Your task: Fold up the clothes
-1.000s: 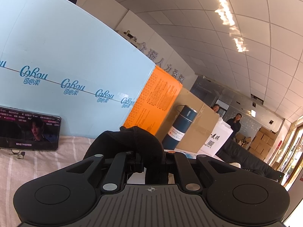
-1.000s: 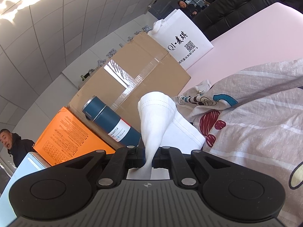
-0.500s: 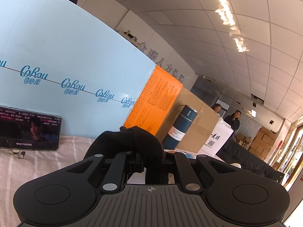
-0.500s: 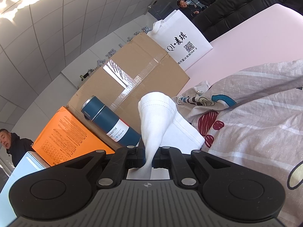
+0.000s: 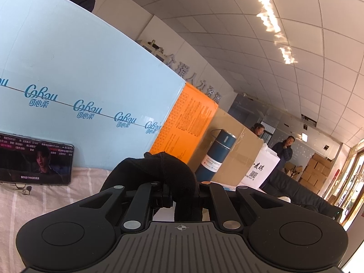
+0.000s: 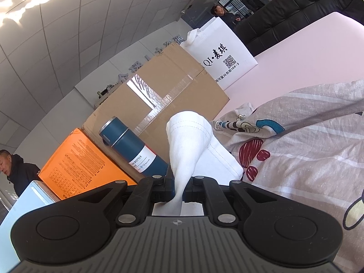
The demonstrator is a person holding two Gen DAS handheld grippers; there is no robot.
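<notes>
My left gripper [image 5: 182,193] is shut on a bunched fold of black cloth [image 5: 157,170], which bulges up over the jaws and hides the fingertips. My right gripper [image 6: 178,191] is shut on a fold of white cloth [image 6: 188,136] with stitched hems; the cloth rises from the jaws and droops to the right. Both cloths are held above a bed sheet with cartoon prints [image 6: 307,141]. Whether the black and white cloths are one garment cannot be told.
A light-blue foam board [image 5: 79,79], an orange box [image 5: 188,122], a brown carton [image 6: 170,91], a dark-blue bottle [image 6: 134,147] and a white tote bag [image 6: 220,56] line the far side. A phone [image 5: 34,161] leans on the board. Several people stand behind.
Both grippers keep their hold and have hardly moved. The right wrist view has shifted slightly; the people in the background have moved.
</notes>
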